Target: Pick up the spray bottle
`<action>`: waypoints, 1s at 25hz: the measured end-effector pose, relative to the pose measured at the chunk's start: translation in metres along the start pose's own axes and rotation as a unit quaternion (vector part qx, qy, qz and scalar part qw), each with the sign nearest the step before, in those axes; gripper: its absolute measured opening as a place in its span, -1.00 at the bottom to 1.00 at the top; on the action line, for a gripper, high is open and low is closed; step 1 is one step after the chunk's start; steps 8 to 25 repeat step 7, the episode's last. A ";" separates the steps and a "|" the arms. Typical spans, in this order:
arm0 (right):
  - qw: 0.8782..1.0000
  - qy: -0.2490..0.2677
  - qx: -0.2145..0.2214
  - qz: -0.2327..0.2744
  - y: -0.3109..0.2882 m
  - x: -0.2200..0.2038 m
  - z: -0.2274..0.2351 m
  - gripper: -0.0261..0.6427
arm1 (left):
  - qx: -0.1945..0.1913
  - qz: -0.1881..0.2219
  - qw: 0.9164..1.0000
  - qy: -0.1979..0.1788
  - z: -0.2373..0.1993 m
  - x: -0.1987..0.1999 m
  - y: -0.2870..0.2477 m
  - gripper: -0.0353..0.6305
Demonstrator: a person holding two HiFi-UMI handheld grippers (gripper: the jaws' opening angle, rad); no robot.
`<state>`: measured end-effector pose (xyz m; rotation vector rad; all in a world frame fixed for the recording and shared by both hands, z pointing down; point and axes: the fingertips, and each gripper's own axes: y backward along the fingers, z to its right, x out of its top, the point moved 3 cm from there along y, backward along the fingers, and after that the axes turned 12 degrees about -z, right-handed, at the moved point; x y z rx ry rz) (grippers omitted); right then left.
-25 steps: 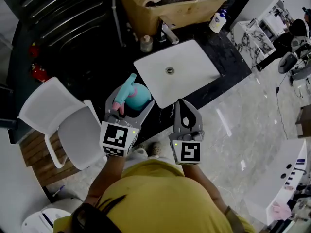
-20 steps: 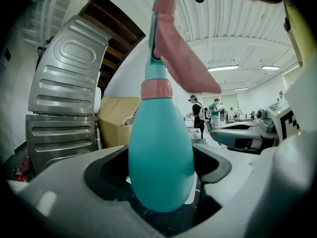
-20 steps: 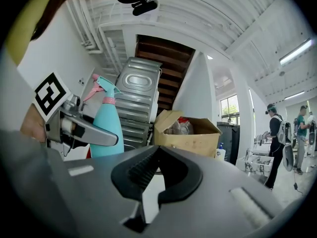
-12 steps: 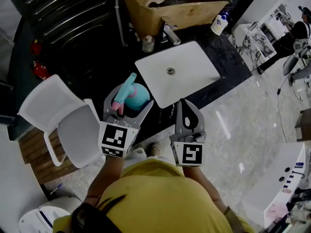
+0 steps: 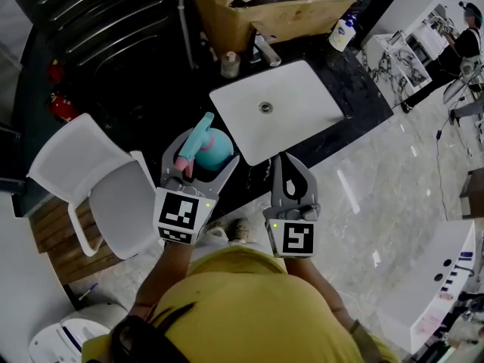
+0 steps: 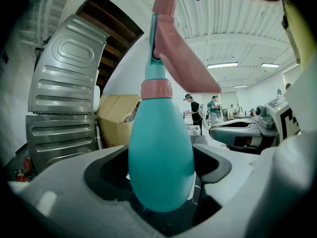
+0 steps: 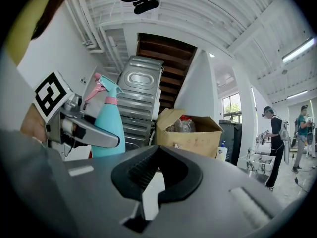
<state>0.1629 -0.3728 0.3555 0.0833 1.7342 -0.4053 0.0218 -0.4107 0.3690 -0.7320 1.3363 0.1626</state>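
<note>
Big stuff first: a black counter runs across the top of the head view with a white sink set into it. There's a white chair off to the left and an open cardboard box at the back.

Then the two grippers, side by side near the counter's front edge. The left gripper has its jaws spread about a bottle's width, and the spray bottle sits right between them. In the left gripper view the teal body fills the gap and both pads look pressed onto its sides, so I'd call that a proper grip on it. The right gripper is just beside it on the right, jaws pinched together on nothing, and its own view shows the same.

The bit that matters: the spray bottle is upright, long axis straight up, fat body down in the jaws and the pink trigger head poking out above them. So it's in the left hand's tongs, not the right's. I reckon the lift just needs to go straight up along that axis without tipping. Can't tell from these whether the base is off the counter yet.

Small stuff: a white pump bottle and a little jar back by the cardboard box, well apart from all this
</note>
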 end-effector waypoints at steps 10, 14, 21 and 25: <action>1.000 0.007 0.004 -0.003 -0.001 -0.001 -0.001 -0.92 | -0.004 -0.001 1.000 -0.002 0.002 0.000 -0.003 0.29; 1.000 0.007 0.004 -0.003 -0.001 -0.001 -0.001 -0.92 | -0.004 -0.001 1.000 -0.002 0.002 0.000 -0.003 0.29; 1.000 0.007 0.004 -0.003 -0.001 -0.001 -0.001 -0.92 | -0.004 -0.001 1.000 -0.002 0.002 0.000 -0.003 0.29; 1.000 0.007 0.004 -0.003 -0.001 -0.001 -0.001 -0.92 | -0.004 -0.001 1.000 -0.002 0.002 0.000 -0.003 0.29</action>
